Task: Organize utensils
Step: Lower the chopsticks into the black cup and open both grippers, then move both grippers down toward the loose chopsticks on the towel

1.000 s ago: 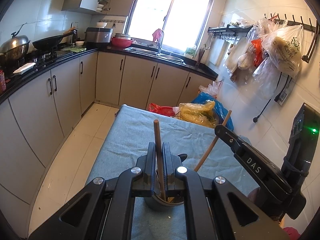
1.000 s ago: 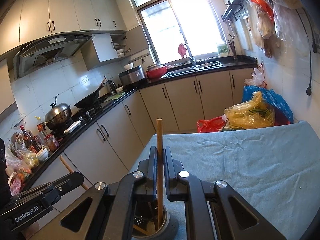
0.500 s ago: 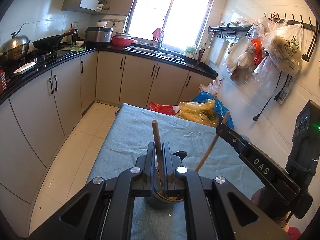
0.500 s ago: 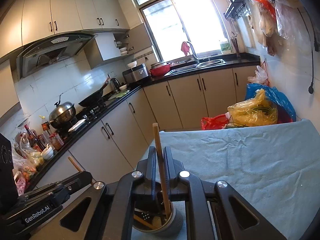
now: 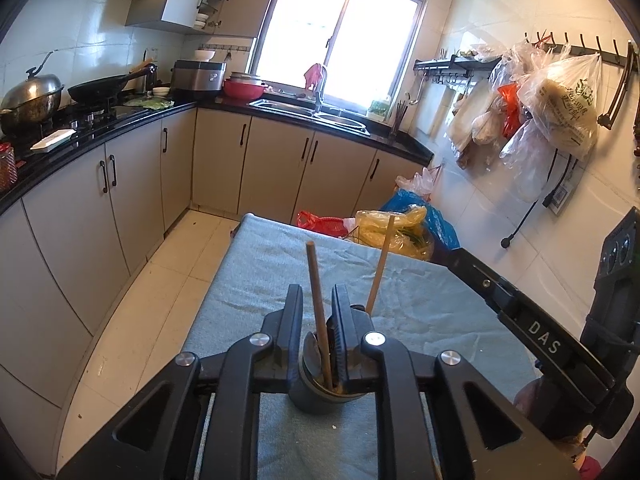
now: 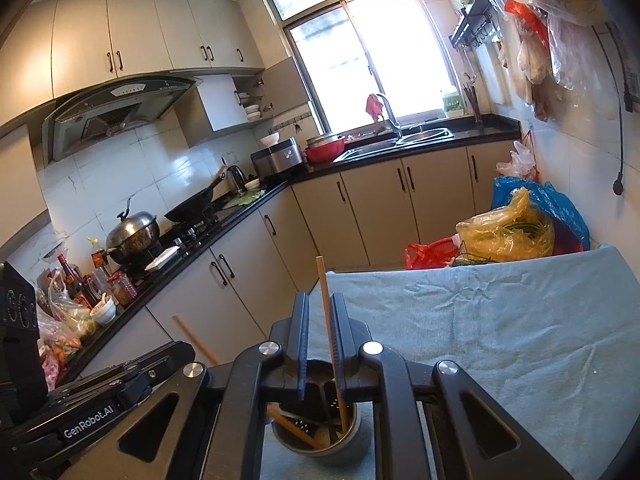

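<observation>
Home kitchen, lived-in. Beige cabinets (image 5: 132,184) run under a black countertop (image 5: 100,128) along two walls. Range hood (image 6: 120,108) above a gas hob with wok (image 5: 104,90) and lidded pot (image 5: 30,98). Double sink (image 5: 308,110) beneath the window (image 5: 344,28). Rice cooker (image 5: 198,76) in the counter's corner. Filled plastic bags (image 5: 560,100) hang from wall hooks.
</observation>
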Motion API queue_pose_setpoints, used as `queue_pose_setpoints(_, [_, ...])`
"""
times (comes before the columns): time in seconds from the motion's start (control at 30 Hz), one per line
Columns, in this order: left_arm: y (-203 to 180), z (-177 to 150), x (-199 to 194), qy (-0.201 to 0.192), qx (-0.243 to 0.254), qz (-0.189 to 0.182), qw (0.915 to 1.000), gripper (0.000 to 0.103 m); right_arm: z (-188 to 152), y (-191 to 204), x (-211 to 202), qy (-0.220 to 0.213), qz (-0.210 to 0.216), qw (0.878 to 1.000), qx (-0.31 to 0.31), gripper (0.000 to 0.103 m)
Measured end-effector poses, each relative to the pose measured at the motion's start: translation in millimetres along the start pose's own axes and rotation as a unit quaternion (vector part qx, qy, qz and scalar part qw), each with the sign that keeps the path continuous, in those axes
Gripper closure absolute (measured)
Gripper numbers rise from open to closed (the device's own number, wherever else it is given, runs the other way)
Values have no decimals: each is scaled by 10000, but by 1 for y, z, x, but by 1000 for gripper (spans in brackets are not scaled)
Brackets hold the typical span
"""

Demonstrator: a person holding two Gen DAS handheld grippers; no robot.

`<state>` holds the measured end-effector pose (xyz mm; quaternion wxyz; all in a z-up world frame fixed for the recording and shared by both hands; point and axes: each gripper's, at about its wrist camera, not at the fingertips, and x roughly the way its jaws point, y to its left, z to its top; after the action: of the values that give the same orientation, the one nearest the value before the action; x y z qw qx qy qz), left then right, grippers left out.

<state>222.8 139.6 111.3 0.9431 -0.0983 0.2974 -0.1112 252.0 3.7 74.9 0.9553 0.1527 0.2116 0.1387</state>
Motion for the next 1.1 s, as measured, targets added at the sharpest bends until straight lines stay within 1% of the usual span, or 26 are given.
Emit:
queue_pose_setpoints(0.13, [-3, -1, -11, -70, 32, 2, 10000, 85, 1, -2, -15, -57, 13, 10000, -6, 91])
queue_pose_setpoints(0.3, [-8, 1, -20, -97, 20, -6, 10000, 85, -1, -8, -35, -103, 34, 9999, 114, 86])
queue_pose_setpoints(0.43, [-12, -2, -29, -120, 25, -39, 9999, 85, -3, -15, -50, -137, 35, 9997, 206, 86])
queue_pose_setpoints(0.57, [-21, -14, -39, -89, 82, -150, 9998, 84, -11, -27, -72, -156, 70, 9993, 337, 86])
queue_pose_setpoints(0.63, [-29, -25, -43, -56, 156, -191, 9997, 80, -17, -34, -84, -134, 81, 9992, 375, 85])
queue_pose_setpoints(0.67, [-32, -29, -43, -25, 186, -209, 9996, 79, -22, -39, -91, -125, 55, 9991, 397, 84])
queue_pose_setpoints(0.8, [-48, -55, -41, 219, 276, -372, 9987, 79, -43, -64, -115, -32, -59, 9984, 566, 83])
queue_pose_setpoints(0.9, [-58, -77, -32, 471, 327, -470, 9972, 79, -64, -87, -130, 79, -184, 9970, 744, 83])
queue_pose_setpoints(1.03, [-72, -109, -9, 952, 361, -502, 9935, 79, -93, -122, -149, 280, -448, 9934, 1015, 83])
queue_pose_setpoints(1.1, [-75, -119, 2, 1162, 316, -514, 9914, 79, -108, -141, -162, 301, -552, 9912, 1161, 83])
